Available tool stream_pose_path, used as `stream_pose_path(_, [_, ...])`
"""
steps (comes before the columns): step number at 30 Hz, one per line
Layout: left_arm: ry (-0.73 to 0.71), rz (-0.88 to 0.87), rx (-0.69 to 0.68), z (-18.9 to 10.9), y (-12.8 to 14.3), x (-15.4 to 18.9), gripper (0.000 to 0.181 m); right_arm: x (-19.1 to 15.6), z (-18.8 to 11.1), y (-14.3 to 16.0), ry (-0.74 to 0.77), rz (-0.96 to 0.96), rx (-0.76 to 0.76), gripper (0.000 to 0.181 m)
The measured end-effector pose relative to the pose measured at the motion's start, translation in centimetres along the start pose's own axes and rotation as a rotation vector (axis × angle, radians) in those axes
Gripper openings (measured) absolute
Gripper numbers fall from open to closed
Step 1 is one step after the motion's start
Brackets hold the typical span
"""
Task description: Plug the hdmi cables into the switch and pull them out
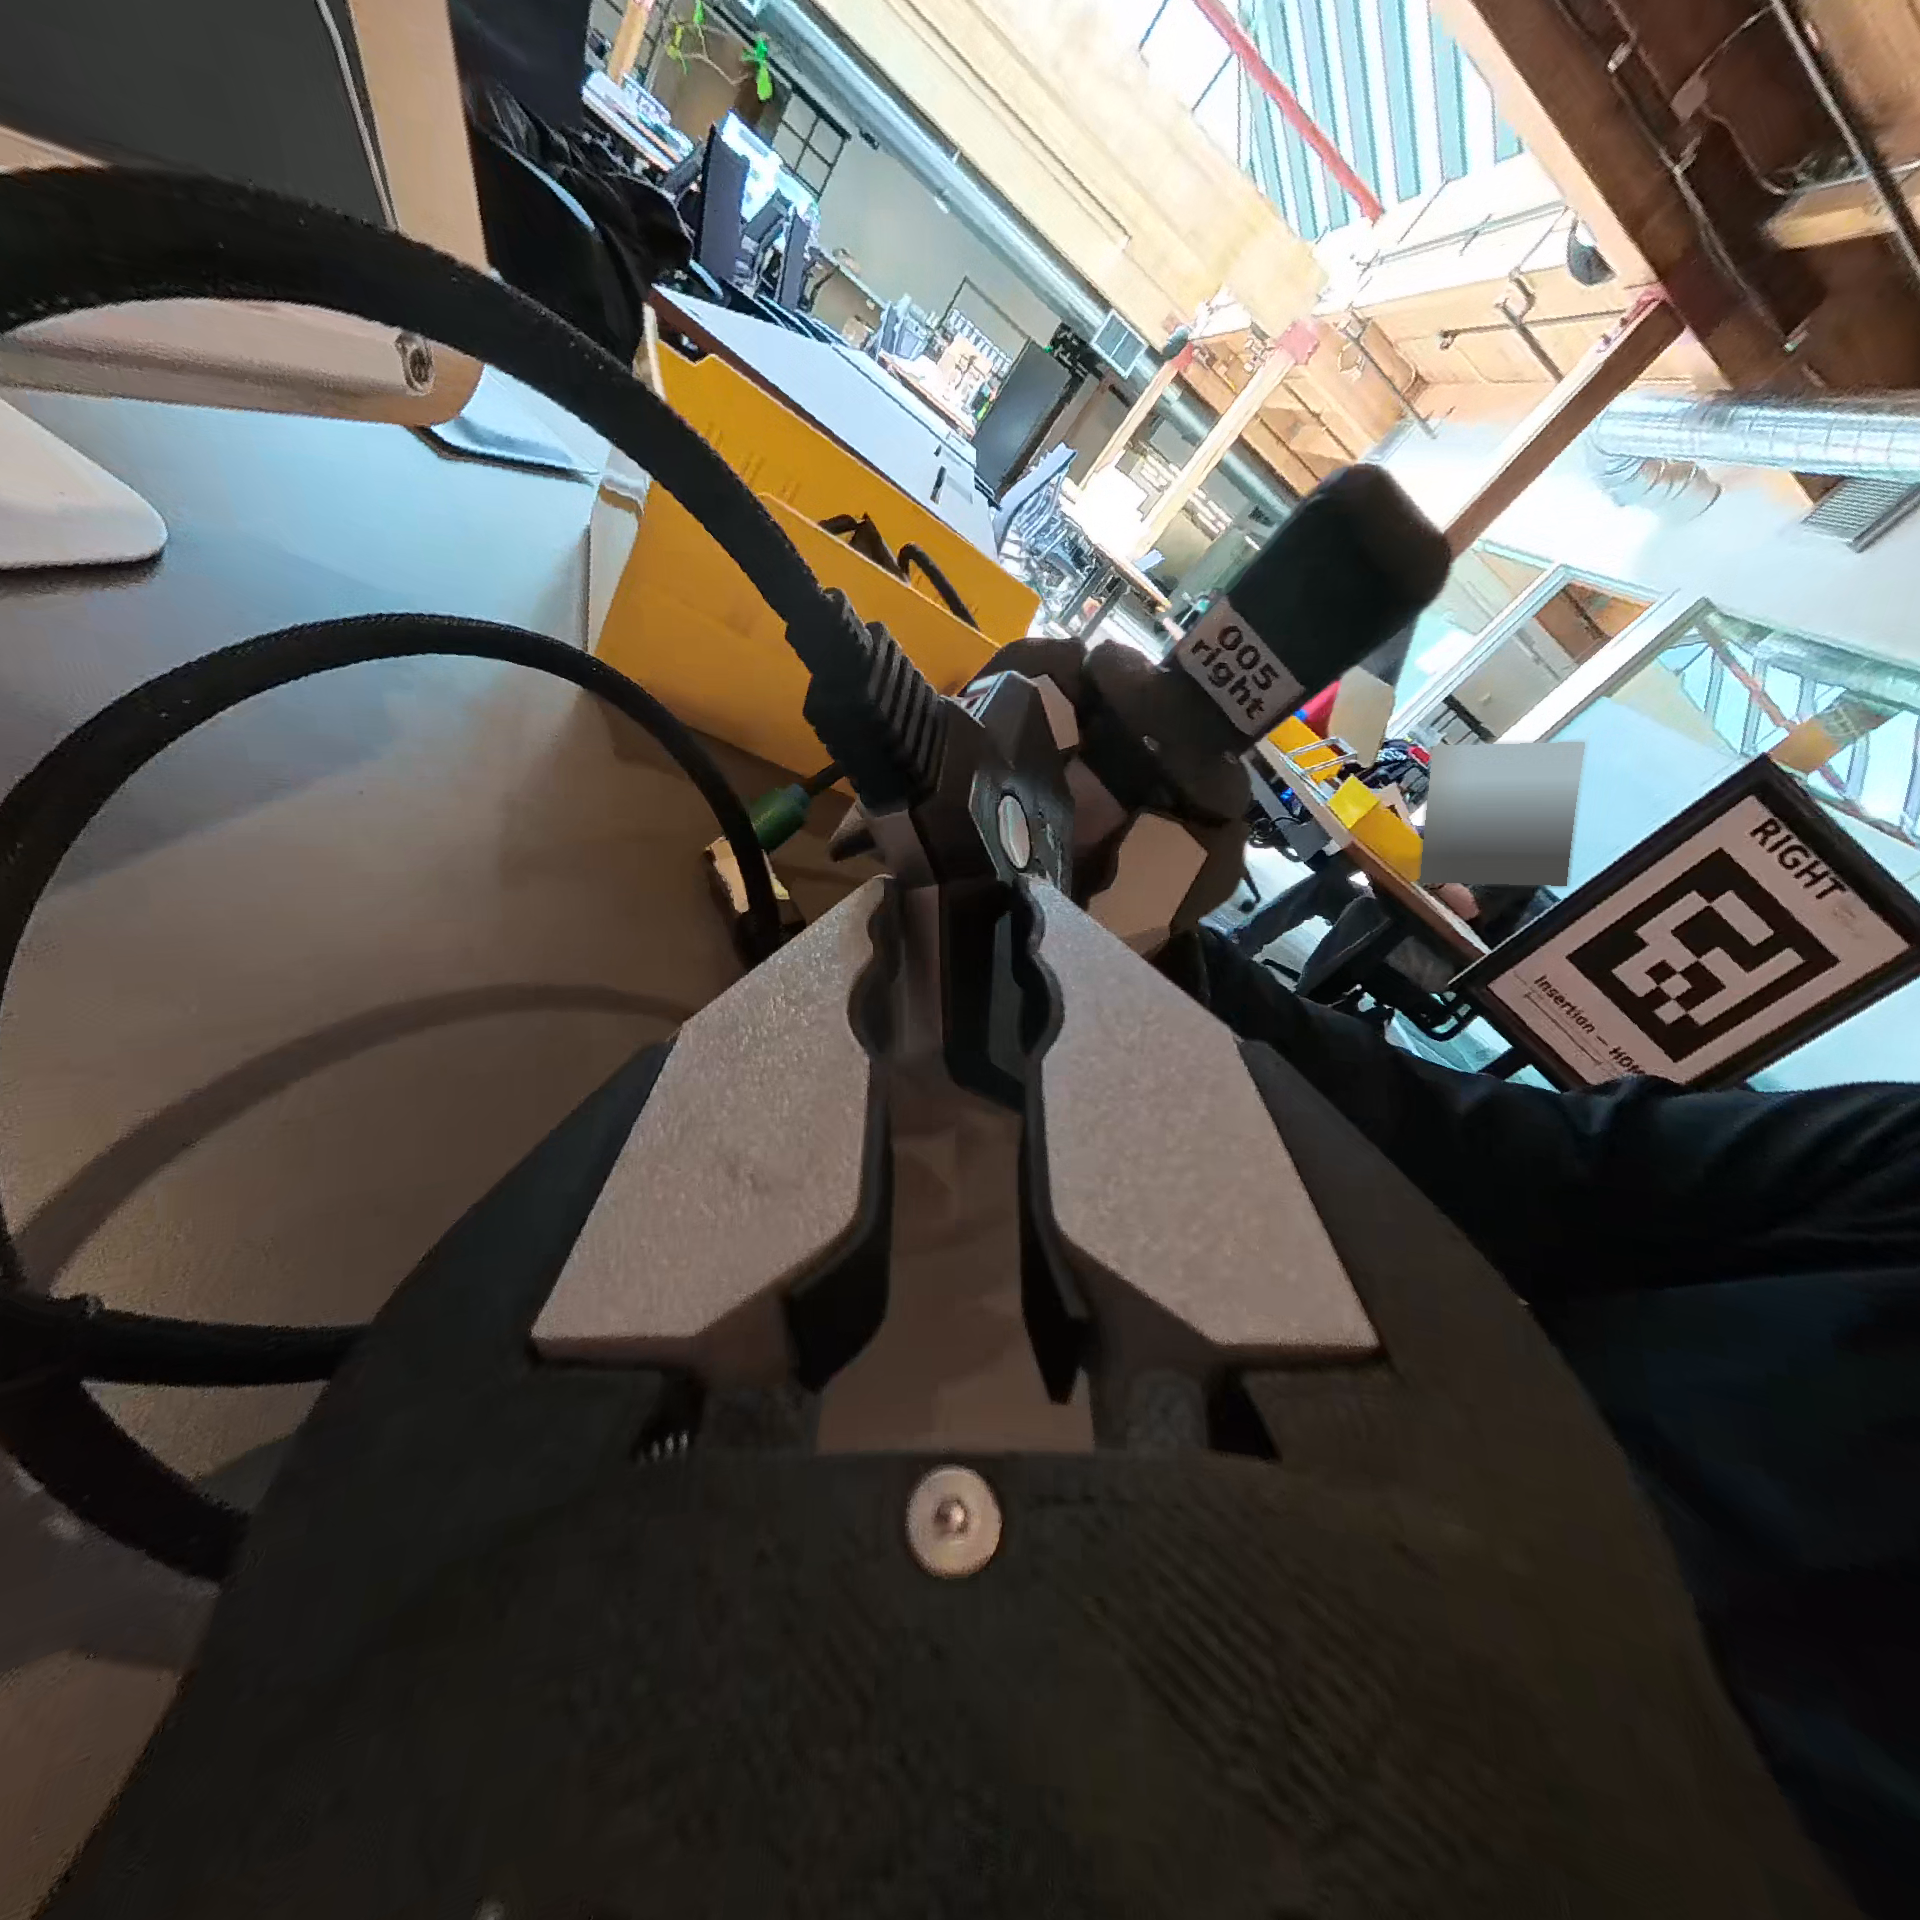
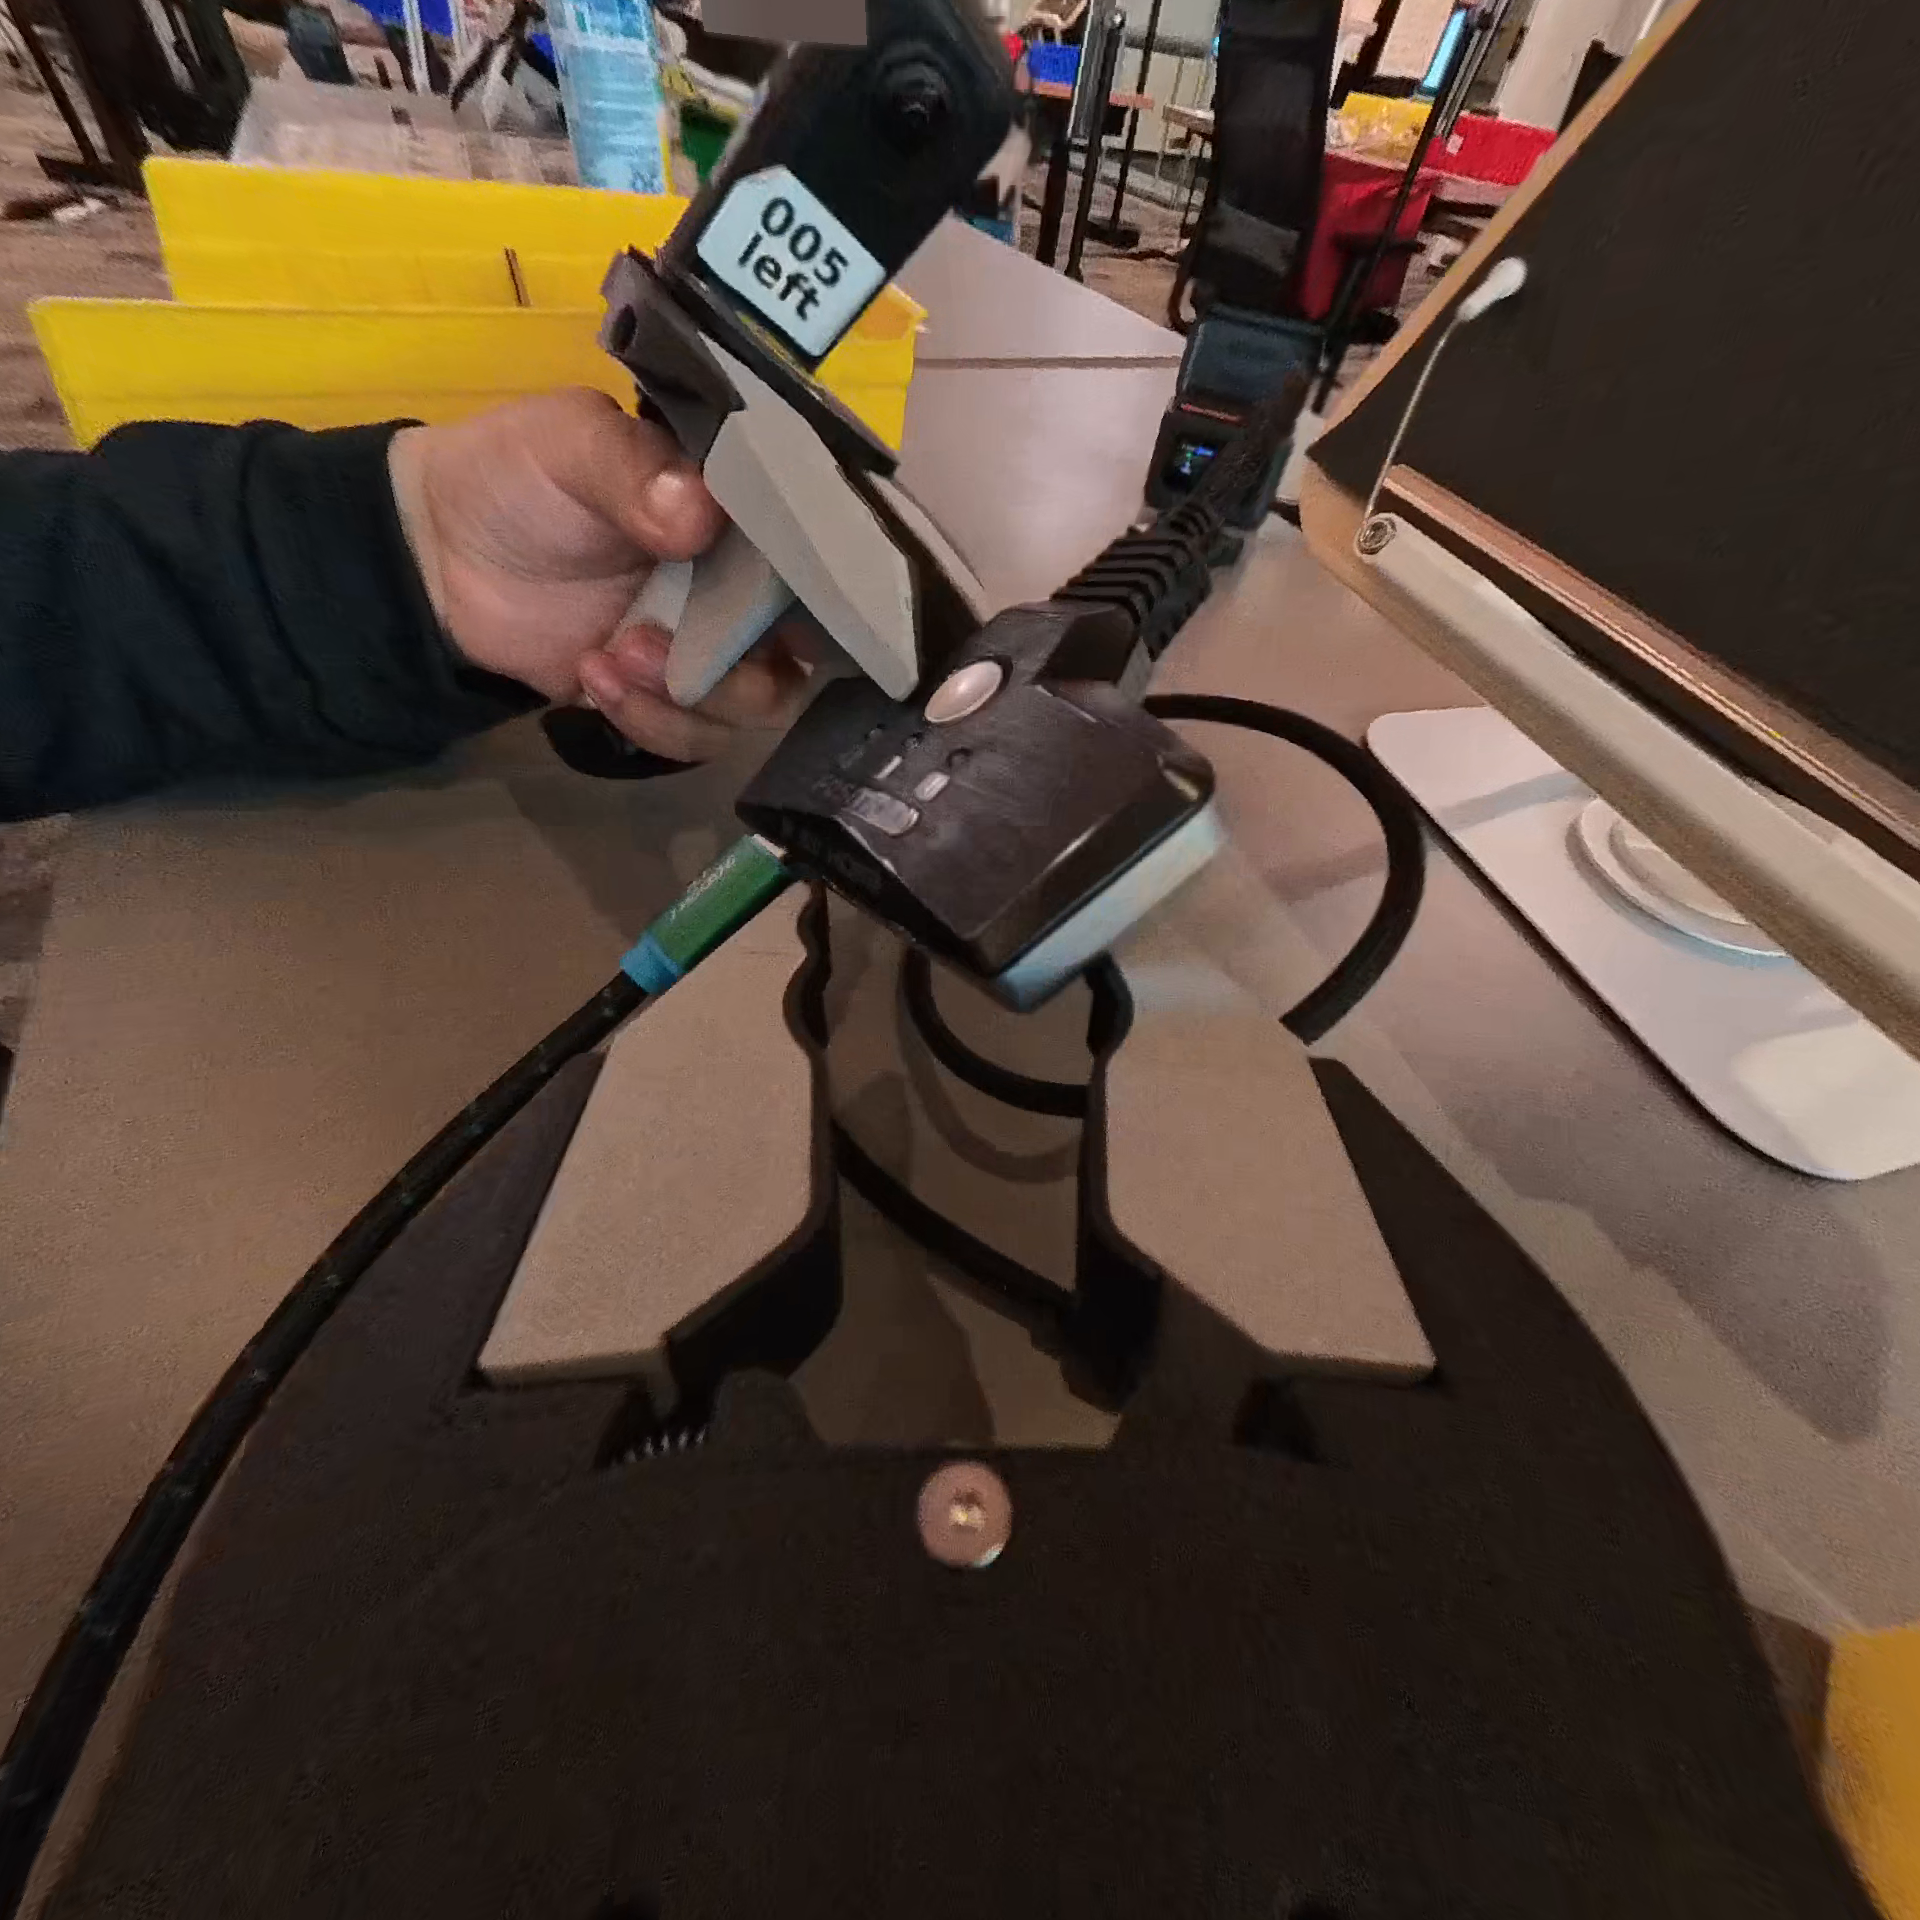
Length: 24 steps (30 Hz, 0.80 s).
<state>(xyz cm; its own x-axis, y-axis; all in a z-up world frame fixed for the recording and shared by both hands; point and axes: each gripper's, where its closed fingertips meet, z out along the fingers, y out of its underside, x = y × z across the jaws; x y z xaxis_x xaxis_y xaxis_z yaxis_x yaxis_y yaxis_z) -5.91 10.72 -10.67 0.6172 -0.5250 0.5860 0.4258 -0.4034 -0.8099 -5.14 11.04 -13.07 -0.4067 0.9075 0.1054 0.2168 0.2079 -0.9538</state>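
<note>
My left gripper (image 1: pixel 961 977) is clamped on the black HDMI switch (image 2: pixel 987 810), holding it tilted above the table (image 2: pixel 260 987). Right gripper (image 2: pixel 951 997) is wide and empty, its fingertips right under the switch's near edge. The green-shelled HDMI plug (image 2: pixel 717 899) sits in the near-left port, long axis running down-left toward my right gripper. The ribbed black plug (image 2: pixel 1138 587) is in the far end.

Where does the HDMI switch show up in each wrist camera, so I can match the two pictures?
Left wrist view: the HDMI switch sits edge-on at centre, clamped at the tips of the left gripper.
Right wrist view: it lies just above centre, top face showing.
Shared landmark: the yellow bins behind it.
</note>
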Motion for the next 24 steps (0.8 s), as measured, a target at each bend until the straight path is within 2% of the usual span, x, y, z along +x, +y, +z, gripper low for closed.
stream_pose_path(8, [0.018, 0.006, -0.027, 0.0, 0.3, 0.3, 0.018, 0.4, -2.0, -3.1, -0.105, 0.129, 0.255, 0.051])
stream_pose_path(11, [0.016, 0.038, -0.082, 0.7, 1.1, 0.7, 0.018, 0.6, -2.8, -4.9, -0.134, 0.17, 0.372, 0.07])
stream_pose_path(17, [0.026, 0.052, -0.101, 1.3, 1.7, 0.8, 0.018, -0.6, -2.1, -4.5, -0.22, 0.179, 0.341, 0.054])
stream_pose_path(21, [0.048, 0.046, -0.09, 1.1, 1.5, 1.0, 0.018, -0.8, -2.0, -4.5, -0.215, 0.163, 0.34, 0.057])
stream_pose_path(24, [0.078, 0.034, -0.07, 1.2, 1.4, 1.1, 0.018, -0.5, -2.0, -4.6, -0.183, 0.153, 0.366, 0.049])
